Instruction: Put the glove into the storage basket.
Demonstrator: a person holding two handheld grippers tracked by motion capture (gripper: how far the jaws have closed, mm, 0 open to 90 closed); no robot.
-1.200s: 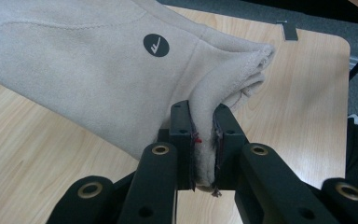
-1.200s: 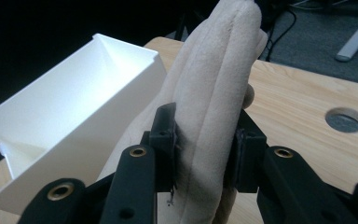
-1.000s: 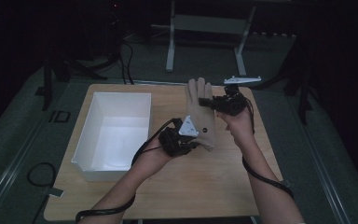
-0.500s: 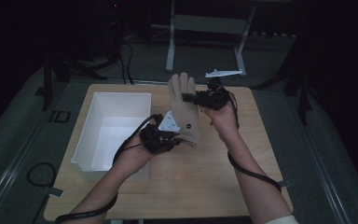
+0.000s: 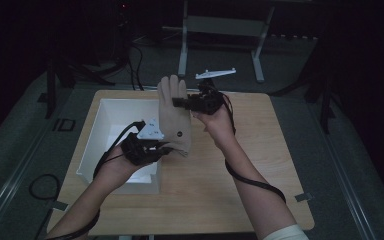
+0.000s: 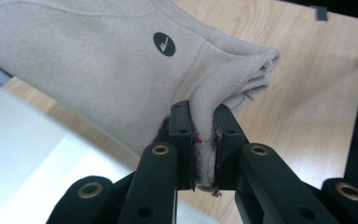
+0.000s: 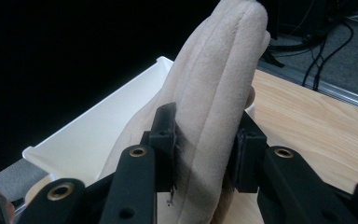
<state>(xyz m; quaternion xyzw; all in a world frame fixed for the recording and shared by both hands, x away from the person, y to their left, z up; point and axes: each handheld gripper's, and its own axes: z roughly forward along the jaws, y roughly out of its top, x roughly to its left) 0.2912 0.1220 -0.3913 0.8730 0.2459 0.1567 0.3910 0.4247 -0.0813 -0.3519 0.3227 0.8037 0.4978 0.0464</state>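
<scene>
- Person's left gripper (image 5: 166, 148) is pinching beige glove (image 5: 175, 117) at its cuff.
- Right gripper (image 5: 180, 103) is clamping its fingers.
- Glove is hanging beside white bin (image 5: 100, 130), seemingly not yet dropped in.

High view dim, a bit grainy. Room behind bench (image 5: 260, 165) nearly black. Light falls from above onto bench; white bin (image 5: 111, 116) brightest spot there. Soft shadows under arms. Left claw view bright and clear: glove (image 6: 98, 70) sharp, bin (image 6: 23, 158) washed out white, claw arms at bottom a bit blurry. Right claw view: glove (image 7: 214, 93) well lit, left side black dark, far floor soft, fuzzy.
</scene>
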